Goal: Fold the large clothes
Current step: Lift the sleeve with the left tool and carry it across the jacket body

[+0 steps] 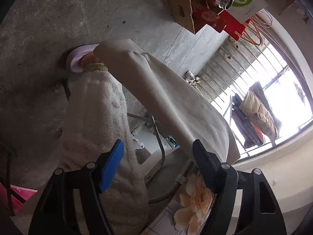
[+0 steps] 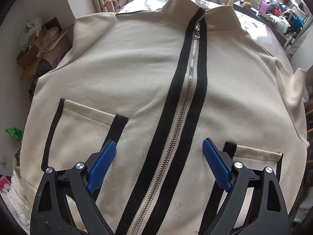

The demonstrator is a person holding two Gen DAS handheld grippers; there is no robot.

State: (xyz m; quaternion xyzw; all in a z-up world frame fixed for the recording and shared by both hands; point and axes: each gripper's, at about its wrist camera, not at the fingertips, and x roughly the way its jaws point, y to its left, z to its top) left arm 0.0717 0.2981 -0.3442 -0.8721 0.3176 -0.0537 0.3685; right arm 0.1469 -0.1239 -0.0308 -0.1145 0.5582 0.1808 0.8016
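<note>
Over the counter: cream jacket [image 2: 125, 62] flat, zipped, front up.
Both hand-held grippers released, right [image 2: 159, 164] above hem, left [image 1: 158, 166] off-edge; risk: pinching one layer, dragging jacket askew.

Black hand-held gripper [image 2: 159, 164] w/ blue pads [image 2: 101, 166], fleecy sleeve [image 1: 97, 121].

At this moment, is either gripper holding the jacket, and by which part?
Nothing is held. The right gripper stands open above the jacket; the left gripper is open with nothing between its pads.
</note>
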